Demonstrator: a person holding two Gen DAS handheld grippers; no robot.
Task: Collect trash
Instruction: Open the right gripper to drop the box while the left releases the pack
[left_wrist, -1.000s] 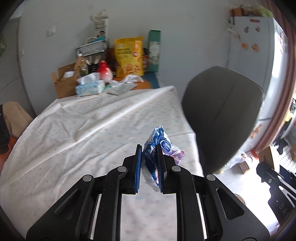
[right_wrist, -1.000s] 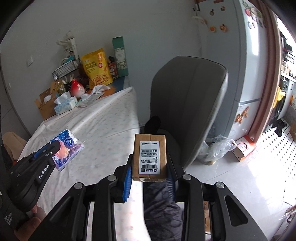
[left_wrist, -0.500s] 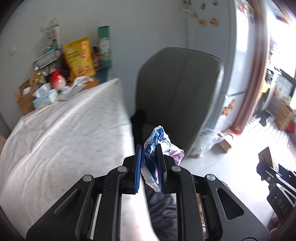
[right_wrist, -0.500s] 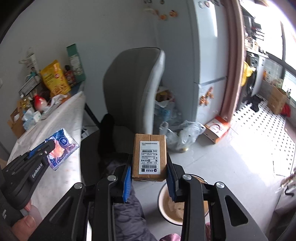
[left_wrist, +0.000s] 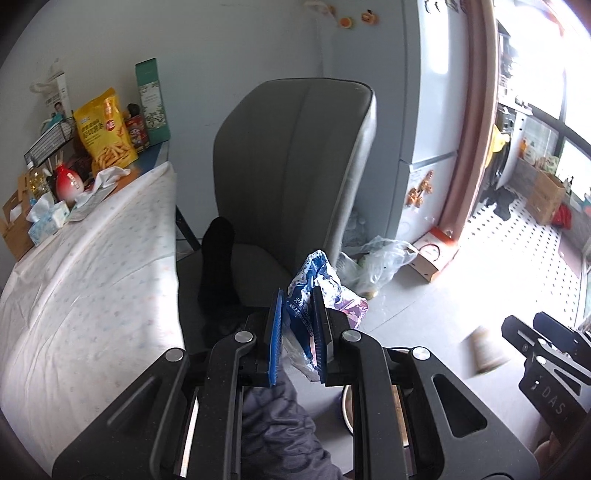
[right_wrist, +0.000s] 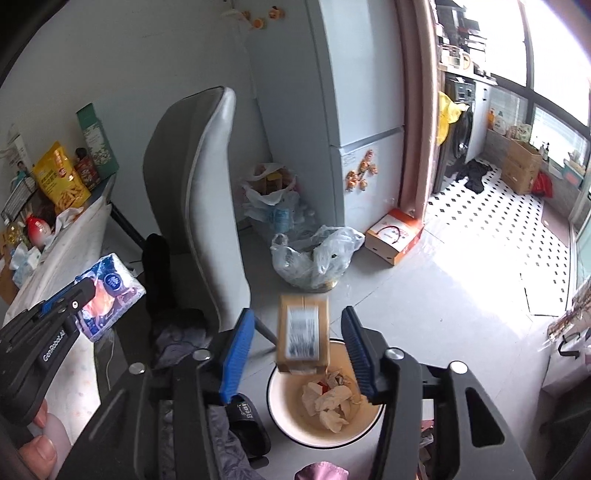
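Motion-blurred cardboard box (right_wrist: 303, 332) (label unreadable)

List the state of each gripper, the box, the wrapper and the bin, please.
Right gripper: open, above the bin.
Box: released, blurred, falling between the fingers.
Left gripper: shut on wrapper.
Wrapper: crumpled, held.
Bin: open, crumpled paper inside.
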